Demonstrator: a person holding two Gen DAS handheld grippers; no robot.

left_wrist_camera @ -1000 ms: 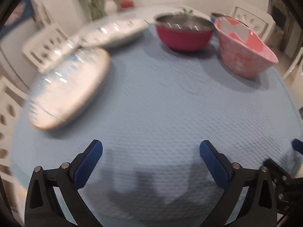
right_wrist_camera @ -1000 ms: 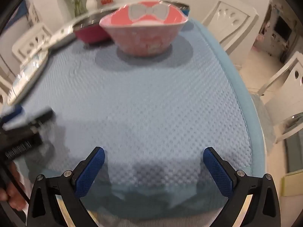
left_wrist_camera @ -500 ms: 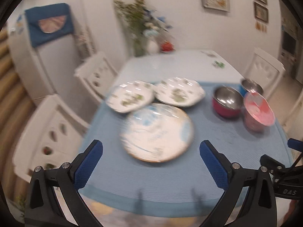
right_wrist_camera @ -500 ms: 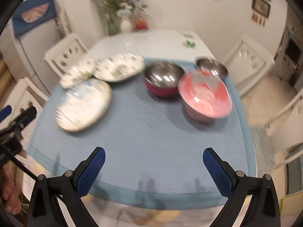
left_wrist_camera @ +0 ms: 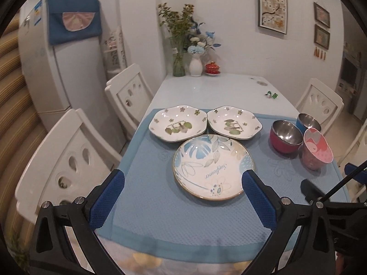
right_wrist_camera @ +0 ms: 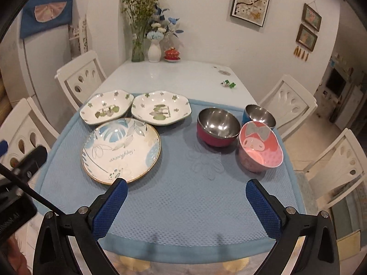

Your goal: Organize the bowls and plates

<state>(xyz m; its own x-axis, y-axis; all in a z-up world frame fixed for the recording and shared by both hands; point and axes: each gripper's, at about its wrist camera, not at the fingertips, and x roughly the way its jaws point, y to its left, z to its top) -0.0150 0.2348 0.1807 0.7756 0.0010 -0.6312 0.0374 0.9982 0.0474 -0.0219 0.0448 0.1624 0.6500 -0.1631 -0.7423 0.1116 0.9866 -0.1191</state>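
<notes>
Blue mat (right_wrist_camera: 183, 197) is carrying everything: plates (left_wrist_camera: 213, 166) frame centre-left, bowls (right_wrist_camera: 216, 127) centre-right. We're holding left gripper (left_wrist_camera: 183, 197) and right gripper (right_wrist_camera: 187, 202) spread wide, empty. We're advising rim-edge grips, stacking octagonal plates first.

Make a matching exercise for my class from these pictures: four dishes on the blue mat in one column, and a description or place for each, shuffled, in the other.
Column 1
1. round plate
2. red bowl
3. pink bowl
4. blue bowl

Column 2
A. cartoon face with a bow inside
B. farthest bowl, steel inside
C. the word Sunflower and blue leaves
D. between the plates and the other bowls

Pairs: 1-C, 2-D, 3-A, 4-B
</notes>
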